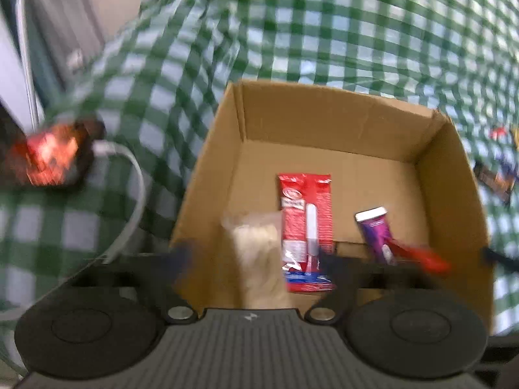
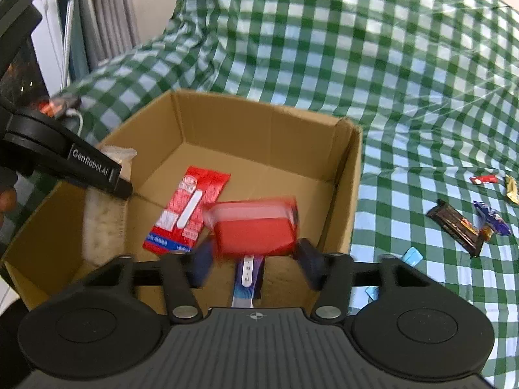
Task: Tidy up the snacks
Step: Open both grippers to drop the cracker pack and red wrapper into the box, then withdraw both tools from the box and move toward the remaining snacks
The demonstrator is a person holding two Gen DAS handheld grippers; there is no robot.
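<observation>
Here the right tongs [image 2: 254, 261] gape around a blurred red packet [image 2: 256, 227].

"GenRobot.AI", white lettering, on black finger of left gripper [image 2: 94, 170], left of right wrist frame. Snack packet print illegible.
</observation>
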